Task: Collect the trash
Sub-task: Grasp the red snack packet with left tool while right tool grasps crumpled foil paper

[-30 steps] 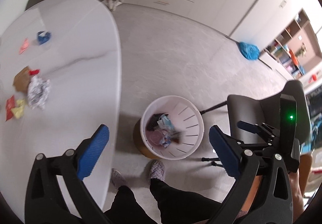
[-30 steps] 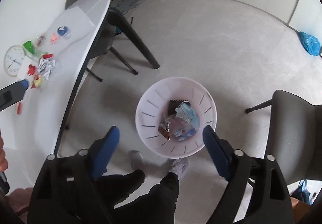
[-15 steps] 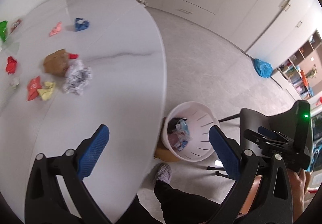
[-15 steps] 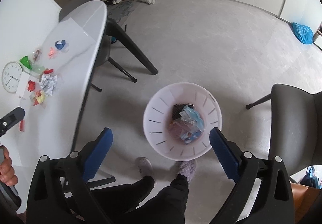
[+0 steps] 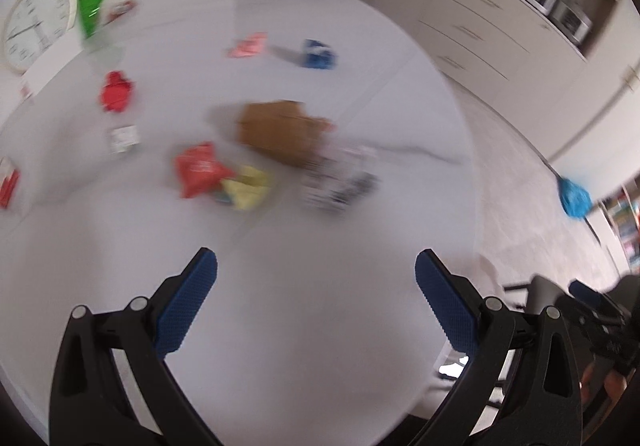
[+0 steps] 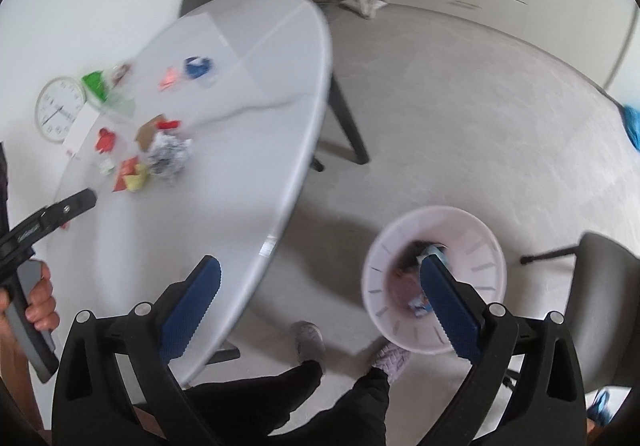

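Trash lies on the white oval table (image 5: 320,306): a brown cardboard piece (image 5: 282,131), a crumpled foil wrapper (image 5: 340,181), a red packet (image 5: 198,167), a yellow scrap (image 5: 248,187), a red crumple (image 5: 116,91), a blue wrapper (image 5: 318,53) and a pink scrap (image 5: 248,45). My left gripper (image 5: 316,302) is open and empty over the table, short of the pile. My right gripper (image 6: 320,306) is open and empty above the floor, beside the table's edge. The white bin (image 6: 434,280) holds trash and stands on the floor; the right finger overlaps it.
A wall clock (image 5: 36,29) and a green wrapper (image 5: 90,11) lie at the table's far left. Grey chairs (image 6: 608,302) stand by the bin and behind the table. A blue bag (image 5: 574,197) lies on the floor. The person's legs (image 6: 304,386) are below.
My left gripper has swung left from over the bin to over the table, toward the trash pile. My right gripper has shifted left, so the bin now sits to the right.
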The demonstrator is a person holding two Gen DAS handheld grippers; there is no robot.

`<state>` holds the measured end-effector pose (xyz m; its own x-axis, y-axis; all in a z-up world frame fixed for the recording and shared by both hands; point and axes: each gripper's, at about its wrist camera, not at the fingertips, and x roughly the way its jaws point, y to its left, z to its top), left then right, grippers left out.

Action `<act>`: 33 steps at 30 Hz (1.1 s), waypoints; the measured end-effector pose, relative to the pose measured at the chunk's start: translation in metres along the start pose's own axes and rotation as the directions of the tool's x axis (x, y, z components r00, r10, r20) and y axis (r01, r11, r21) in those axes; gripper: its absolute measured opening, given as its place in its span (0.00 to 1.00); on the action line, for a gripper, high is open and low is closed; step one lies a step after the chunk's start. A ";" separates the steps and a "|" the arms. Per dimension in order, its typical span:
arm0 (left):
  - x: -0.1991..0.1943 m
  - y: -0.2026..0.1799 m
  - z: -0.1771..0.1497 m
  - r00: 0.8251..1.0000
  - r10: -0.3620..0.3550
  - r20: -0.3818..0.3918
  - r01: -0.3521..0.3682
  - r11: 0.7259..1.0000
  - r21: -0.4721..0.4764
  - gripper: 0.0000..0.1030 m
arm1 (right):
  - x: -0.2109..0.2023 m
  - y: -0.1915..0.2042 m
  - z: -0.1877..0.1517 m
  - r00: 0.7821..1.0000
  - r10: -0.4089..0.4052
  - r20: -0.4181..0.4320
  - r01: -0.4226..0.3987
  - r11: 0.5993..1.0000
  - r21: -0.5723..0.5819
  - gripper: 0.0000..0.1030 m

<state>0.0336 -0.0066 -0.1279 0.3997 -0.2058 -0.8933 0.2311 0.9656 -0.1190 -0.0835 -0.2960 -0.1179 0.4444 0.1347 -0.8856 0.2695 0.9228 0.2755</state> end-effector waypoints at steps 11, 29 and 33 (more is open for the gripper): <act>0.040 0.083 0.041 0.997 0.067 -0.037 -0.072 0.983 -0.167 0.92 | 0.045 0.107 0.047 0.997 0.077 -0.003 -0.077 0.986 -0.146 0.96; 0.121 0.117 0.073 0.980 0.032 -0.195 -0.114 0.897 -0.426 0.42 | 0.116 0.174 0.087 0.994 0.096 -0.062 -0.110 0.946 -0.303 0.96; 0.119 0.114 0.073 0.982 0.048 -0.183 -0.117 0.914 -0.389 0.38 | 0.126 0.178 0.090 0.993 0.091 -0.081 -0.112 0.939 -0.326 0.96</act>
<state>0.1717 0.0673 -0.2159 0.2411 -0.1270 -0.9622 -0.1802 0.9683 -0.1729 0.0974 -0.1472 -0.1464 0.3962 0.2467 -0.8844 -0.0758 0.9687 0.2363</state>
